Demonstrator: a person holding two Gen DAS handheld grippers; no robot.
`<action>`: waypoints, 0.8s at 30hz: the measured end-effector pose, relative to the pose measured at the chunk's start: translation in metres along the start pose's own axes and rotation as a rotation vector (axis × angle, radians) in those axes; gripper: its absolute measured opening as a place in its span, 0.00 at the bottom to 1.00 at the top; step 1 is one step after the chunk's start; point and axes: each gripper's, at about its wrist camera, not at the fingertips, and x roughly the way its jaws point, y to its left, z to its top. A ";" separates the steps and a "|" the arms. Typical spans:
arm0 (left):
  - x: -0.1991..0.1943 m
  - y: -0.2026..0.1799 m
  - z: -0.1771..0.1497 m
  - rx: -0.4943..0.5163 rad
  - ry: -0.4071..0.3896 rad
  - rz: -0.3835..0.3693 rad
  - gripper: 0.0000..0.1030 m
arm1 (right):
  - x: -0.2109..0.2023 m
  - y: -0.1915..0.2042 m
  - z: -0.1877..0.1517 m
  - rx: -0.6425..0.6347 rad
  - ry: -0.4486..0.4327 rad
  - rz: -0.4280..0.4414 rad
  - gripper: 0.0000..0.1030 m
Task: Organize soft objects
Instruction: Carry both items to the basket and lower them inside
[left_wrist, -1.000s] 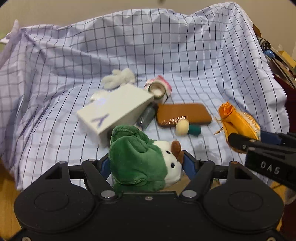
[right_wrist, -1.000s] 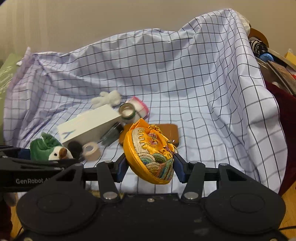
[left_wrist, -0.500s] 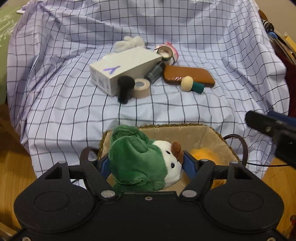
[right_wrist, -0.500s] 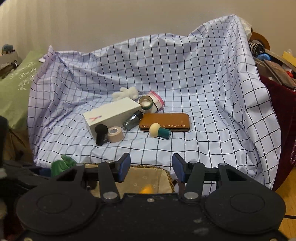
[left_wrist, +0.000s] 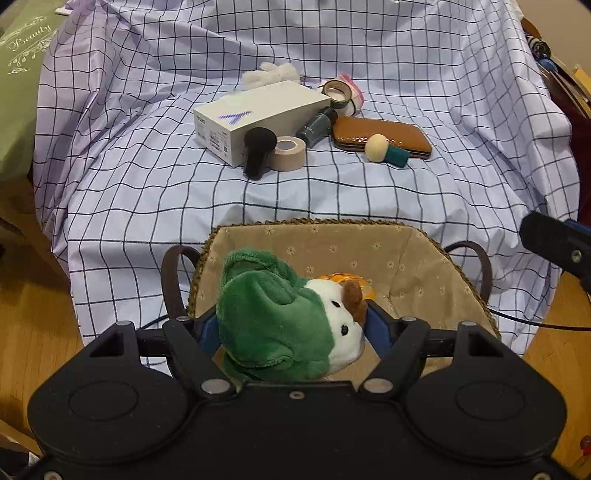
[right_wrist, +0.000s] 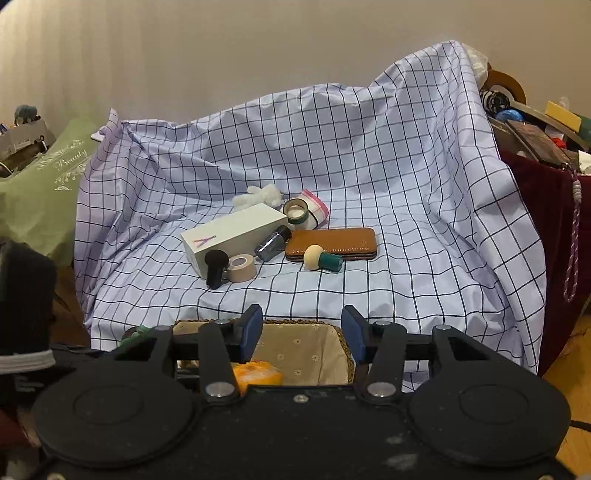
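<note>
Plush toy, green-hooded with a white face, sits clamped between your left gripper fingers, held over the lined wicker basket. Your right gripper has its fingers apart with nothing between them, poised above the same basket, where the orange embroidered pouch already lies. So one soft thing is stowed, the plush looks ready to drop in, and the white fluffy toy is left, far back behind the white box. Around that box lie a black brush, a tape roll, a small dark bottle, a brown leather case and a sponge-tipped applicator, all on a checked cloth draped over furniture. Wooden floor shows below; a beige wall stands behind.
</note>
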 end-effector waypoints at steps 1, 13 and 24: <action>-0.001 -0.001 -0.001 0.001 -0.001 -0.005 0.68 | -0.001 0.002 -0.001 -0.009 -0.006 -0.004 0.47; 0.000 -0.007 -0.006 0.024 -0.009 -0.016 0.76 | 0.002 0.002 -0.003 -0.011 -0.005 -0.007 0.54; -0.005 -0.009 -0.009 0.027 -0.024 -0.025 0.80 | 0.004 0.001 -0.005 -0.010 0.006 -0.011 0.60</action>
